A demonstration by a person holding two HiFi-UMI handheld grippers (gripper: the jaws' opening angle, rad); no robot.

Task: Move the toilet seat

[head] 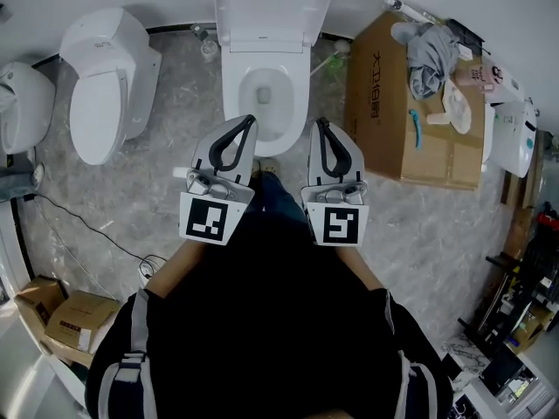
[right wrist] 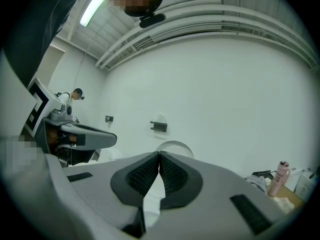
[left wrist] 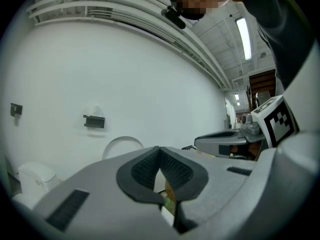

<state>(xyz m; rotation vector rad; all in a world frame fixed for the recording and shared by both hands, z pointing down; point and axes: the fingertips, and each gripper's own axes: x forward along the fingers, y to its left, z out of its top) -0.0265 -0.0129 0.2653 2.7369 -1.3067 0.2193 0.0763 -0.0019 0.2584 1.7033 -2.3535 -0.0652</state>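
While its lid (head: 273, 7) stands upright, the white toilet seat (head: 301, 85) lies flat.

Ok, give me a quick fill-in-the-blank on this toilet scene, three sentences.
Both the left tongs and the right tongs are ____.
The middle toilet has its lid ____.
The grey cloth lies on a cardboard ____.
Missing: shut; raised; box.

hand-held gripper (right wrist: 159, 156) closed, empty, facing white wall (right wrist: 225, 89).
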